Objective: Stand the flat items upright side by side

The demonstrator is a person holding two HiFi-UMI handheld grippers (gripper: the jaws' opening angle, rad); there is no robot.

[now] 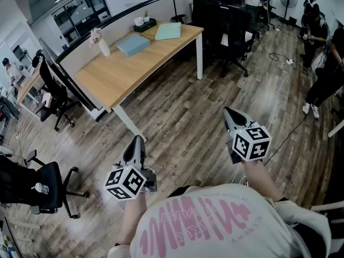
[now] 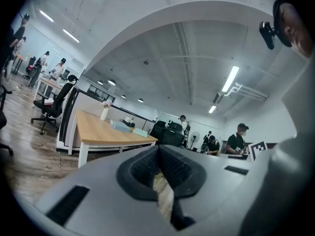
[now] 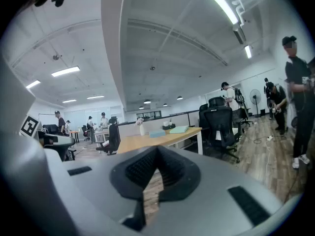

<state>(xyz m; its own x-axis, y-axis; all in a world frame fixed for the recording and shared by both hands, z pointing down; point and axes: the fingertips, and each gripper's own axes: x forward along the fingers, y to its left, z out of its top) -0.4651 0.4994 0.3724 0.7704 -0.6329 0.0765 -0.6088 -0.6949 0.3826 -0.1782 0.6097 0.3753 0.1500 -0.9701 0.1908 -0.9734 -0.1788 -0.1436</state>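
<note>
Your shirt (image 1: 204, 224) bottom centre | L gripper (image 1: 138, 140), R gripper (image 1: 230, 113) both clenched, empty, lower mid | blue book (image 1: 132, 44), green book (image 1: 168, 30) flat on table (image 1: 121, 79), upper centre, well apart from you | step: approach, I judge | next: close in, open jaws

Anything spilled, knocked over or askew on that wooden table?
Nothing stands out. On the light wooden table, the pale blue flat item and the pale green flat item lie flat and apart, and the white vase stands upright.

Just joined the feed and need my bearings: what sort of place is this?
Most likely an open-plan office: a wooden desk, black swivel chairs and ceiling strip lights.
</note>
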